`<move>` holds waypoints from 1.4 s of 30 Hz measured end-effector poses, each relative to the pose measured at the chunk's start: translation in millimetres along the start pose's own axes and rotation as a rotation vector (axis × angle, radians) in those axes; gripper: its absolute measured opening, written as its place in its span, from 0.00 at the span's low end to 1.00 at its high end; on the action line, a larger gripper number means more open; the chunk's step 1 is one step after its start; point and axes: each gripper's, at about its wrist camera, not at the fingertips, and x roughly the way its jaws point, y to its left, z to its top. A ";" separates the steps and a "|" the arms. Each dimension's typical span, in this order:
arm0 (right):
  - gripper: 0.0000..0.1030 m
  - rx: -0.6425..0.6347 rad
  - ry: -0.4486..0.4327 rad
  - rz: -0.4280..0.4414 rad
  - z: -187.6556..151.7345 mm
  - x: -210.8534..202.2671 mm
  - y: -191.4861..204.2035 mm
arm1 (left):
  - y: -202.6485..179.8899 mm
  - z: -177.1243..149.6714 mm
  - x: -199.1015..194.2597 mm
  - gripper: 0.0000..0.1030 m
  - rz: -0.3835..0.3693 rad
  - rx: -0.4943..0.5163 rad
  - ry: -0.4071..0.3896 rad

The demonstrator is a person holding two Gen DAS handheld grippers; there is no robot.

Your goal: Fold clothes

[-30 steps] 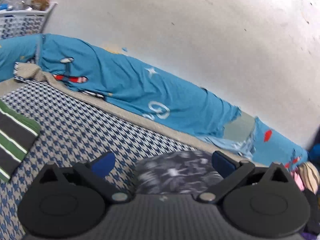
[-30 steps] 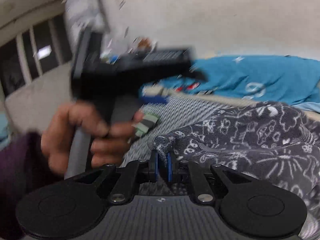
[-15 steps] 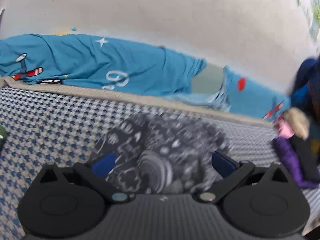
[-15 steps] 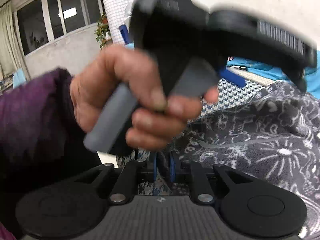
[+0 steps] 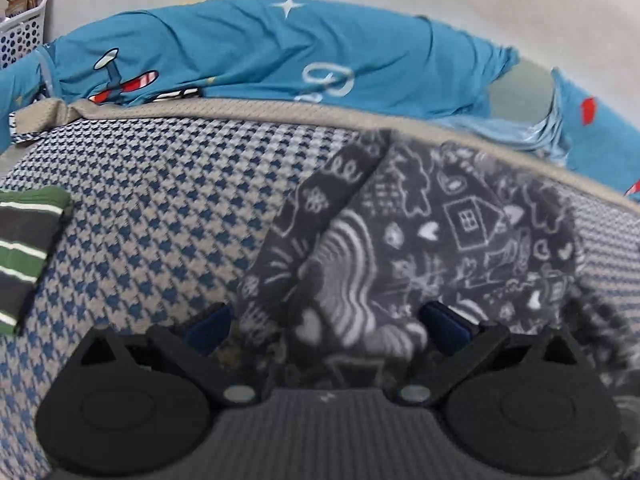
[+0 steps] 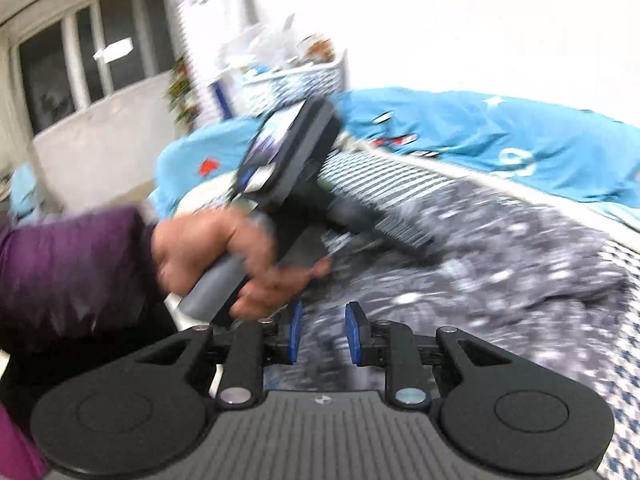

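A dark grey garment with white doodle prints (image 5: pixel 420 248) lies on the blue-and-beige houndstooth bed cover (image 5: pixel 152 216). My left gripper (image 5: pixel 326 326) is open wide, its blue pads on either side of the garment's near edge. In the right wrist view the same garment (image 6: pixel 500 264) lies blurred ahead. My right gripper (image 6: pixel 322 334) is open by a small gap and holds nothing, just above the cloth. The person's hand holding the left gripper (image 6: pixel 288 168) shows to its upper left.
A folded green, black and white striped garment (image 5: pixel 24 252) lies at the left. A blue printed sheet (image 5: pixel 280 52) runs along the wall behind the bed. A white laundry basket (image 5: pixel 24 20) stands at the far left. A window (image 6: pixel 80 76) is at the left of the room.
My right gripper has let go of the grey garment's edge and opened a little. My left gripper has come down over the garment, which now lies flatter on the bed.
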 end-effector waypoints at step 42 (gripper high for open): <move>0.14 0.379 -0.263 -0.212 53.3 63.0 -102.2 | 73.3 18.5 -63.5 1.00 -0.016 -0.241 -0.222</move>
